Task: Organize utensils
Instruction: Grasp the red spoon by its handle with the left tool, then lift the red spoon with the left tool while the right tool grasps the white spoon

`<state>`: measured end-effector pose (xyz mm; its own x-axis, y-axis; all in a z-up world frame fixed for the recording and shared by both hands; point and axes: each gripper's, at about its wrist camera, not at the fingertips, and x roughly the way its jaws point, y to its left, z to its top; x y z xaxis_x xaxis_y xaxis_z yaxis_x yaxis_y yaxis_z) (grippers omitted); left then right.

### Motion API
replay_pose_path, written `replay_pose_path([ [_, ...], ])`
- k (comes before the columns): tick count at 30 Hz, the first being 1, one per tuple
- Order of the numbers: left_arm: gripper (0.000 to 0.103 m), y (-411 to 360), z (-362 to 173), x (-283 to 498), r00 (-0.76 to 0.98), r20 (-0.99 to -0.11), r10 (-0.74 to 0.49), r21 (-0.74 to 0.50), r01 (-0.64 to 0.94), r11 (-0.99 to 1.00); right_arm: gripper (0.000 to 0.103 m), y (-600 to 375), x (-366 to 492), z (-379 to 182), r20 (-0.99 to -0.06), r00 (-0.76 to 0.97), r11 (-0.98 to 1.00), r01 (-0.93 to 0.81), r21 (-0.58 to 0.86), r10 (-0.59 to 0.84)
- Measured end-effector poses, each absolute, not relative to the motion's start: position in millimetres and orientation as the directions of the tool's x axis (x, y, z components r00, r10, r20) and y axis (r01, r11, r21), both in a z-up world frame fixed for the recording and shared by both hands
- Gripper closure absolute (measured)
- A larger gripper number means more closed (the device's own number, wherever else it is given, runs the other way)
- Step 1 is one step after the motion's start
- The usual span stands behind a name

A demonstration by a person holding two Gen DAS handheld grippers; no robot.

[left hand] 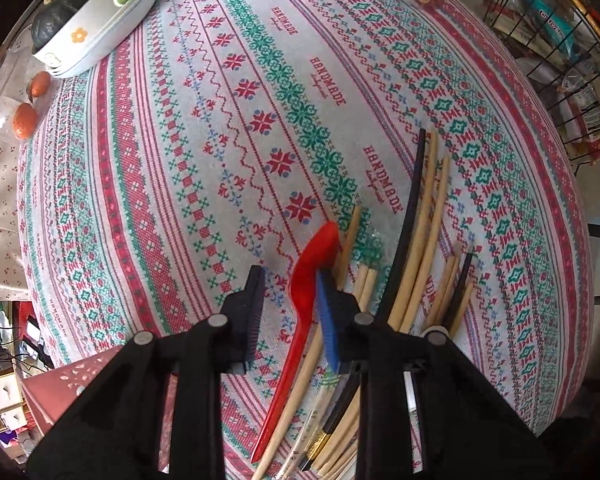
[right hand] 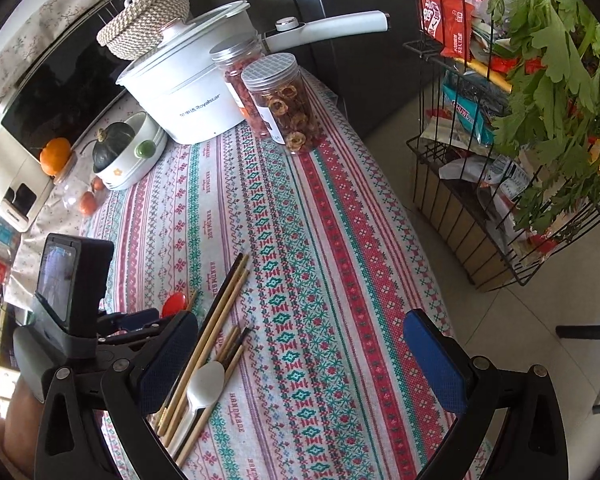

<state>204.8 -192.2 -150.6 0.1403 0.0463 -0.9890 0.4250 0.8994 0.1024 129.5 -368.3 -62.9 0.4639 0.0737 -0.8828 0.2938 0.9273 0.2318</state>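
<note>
Red spoon (left hand: 306,280) – glossy plastic; chopsticks (left hand: 418,248) – matt wood; worktop cloth (left hand: 180,160) – woven, patterned; pot (right hand: 188,92) – smooth white.

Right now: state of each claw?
Left claw: open, red spoon between the pads, not clamped.
Right claw: open wide, empty.

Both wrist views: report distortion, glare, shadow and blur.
Left wrist view: strong fisheye bulge bends the tablecloth stripes and chopsticks; soft shadow beneath the left gripper; centre sharp, dark corners. Right wrist view: same barrel curve, the wire rack bows; glare on the white pot and the floor; the right gripper is slightly soft up close.
</note>
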Motion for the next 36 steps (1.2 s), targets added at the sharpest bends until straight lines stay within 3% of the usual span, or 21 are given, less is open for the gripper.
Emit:
replay_pose_path([
  [5,0.075,-200,-152,216,0.143,-0.989,0.028,0.089,0.439,0.894,0.0,-367,133,-64,-0.883,0.463,0.929,0.291,0.23,0.074],
  [7,0.091,-203,-155,221,0.154,-0.988,0.013,0.081,0.445,0.892,0.0,-369,134,-65,-0.885,0.461,0.928,0.294,0.229,0.072],
  [9,0.098,-202,-150,222,0.175,-0.985,0.006,0.085,0.447,0.891,0.0,-371,136,-69,-0.887,0.456,0.926,0.297,0.231,0.075],
  [17,0.1,-174,-81,182,0.321,-0.939,-0.125,0.03,0.436,0.9,0.001,-374,139,-82,-0.889,0.433,0.902,0.306,0.303,0.152],
  [25,0.1,-126,-19,127,0.477,-0.843,-0.249,0.0,0.462,0.887,0.03,-334,142,-105,-0.889,0.34,0.896,0.211,0.391,0.308],
  [36,0.1,-44,-28,96,0.632,-0.697,-0.338,-0.113,0.369,0.922,0.044,-267,146,-131,-0.93,0.233,0.94,0.119,0.318,0.285],
])
